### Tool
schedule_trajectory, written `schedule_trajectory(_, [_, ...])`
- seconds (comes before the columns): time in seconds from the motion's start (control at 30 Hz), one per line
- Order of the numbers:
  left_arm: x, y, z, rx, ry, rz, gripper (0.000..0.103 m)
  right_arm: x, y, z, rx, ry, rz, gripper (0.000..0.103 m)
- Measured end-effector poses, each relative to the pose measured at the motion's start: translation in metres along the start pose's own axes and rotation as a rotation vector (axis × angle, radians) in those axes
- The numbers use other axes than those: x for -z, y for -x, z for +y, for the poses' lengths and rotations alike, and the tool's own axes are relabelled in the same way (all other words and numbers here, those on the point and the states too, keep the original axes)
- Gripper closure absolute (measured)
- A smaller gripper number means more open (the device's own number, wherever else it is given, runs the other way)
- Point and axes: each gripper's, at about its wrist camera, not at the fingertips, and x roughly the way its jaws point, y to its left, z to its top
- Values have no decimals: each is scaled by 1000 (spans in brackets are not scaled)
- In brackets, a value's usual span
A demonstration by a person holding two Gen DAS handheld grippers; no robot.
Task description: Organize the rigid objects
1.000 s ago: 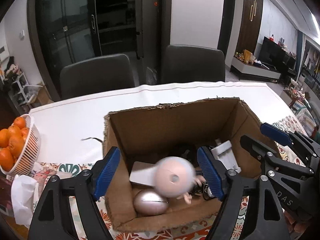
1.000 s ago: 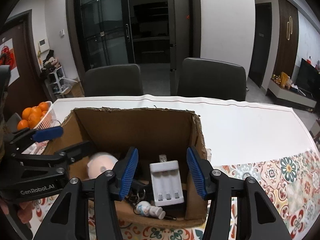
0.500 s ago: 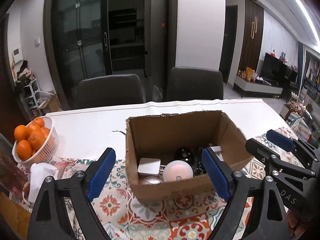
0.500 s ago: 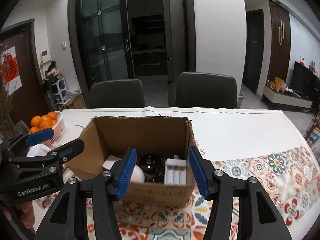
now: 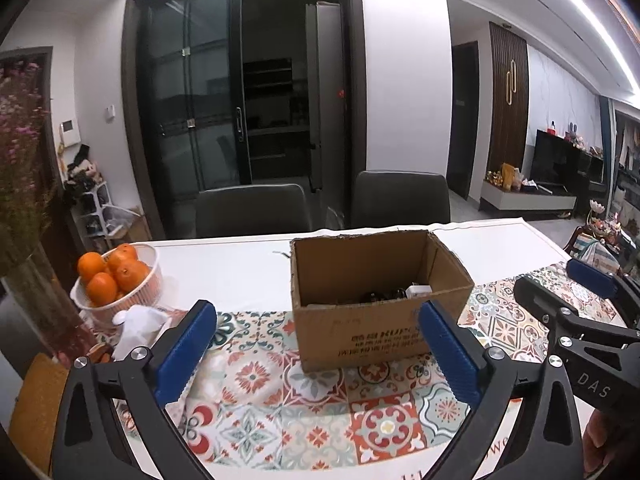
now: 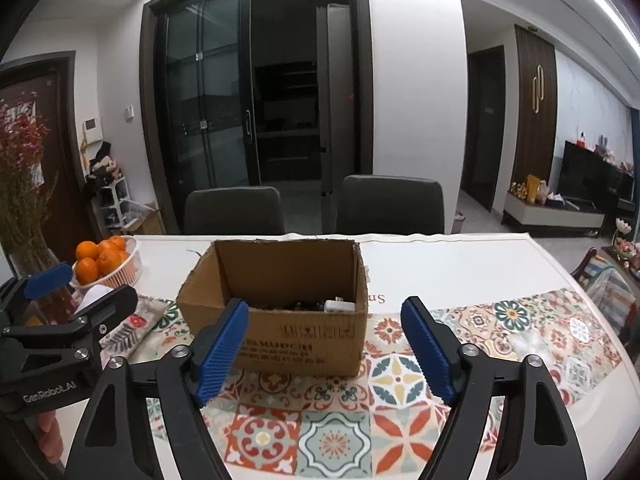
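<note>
Our left gripper [image 5: 316,354] and right gripper [image 6: 328,344] hang near the box [image 5: 380,300] on the counter [image 5: 240,264]. Both jaws are opening, nothing between them.

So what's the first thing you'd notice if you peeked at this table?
The brown cardboard box standing in the middle of the table, with small gadgets just showing inside. Next, the bright oranges in a white basket to its left. Nearest the cameras, the left gripper and right gripper with blue pads are opening, nothing between them.
</note>
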Motion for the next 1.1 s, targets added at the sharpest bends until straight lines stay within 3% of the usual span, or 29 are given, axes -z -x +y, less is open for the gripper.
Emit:
schedule_trajectory(0.23, [25,37,4,-28,-5,-30,0,21,37,7,34,16,-42,18])
schedule_trajectory(0.67, [60,92,3,-49,-19,-82,0,58,78,12,5,11,-36,18])
schedule_trajectory(1.1, [77,112,6,-47,-5,-78,0,76,102,17,14,24,-57,17])
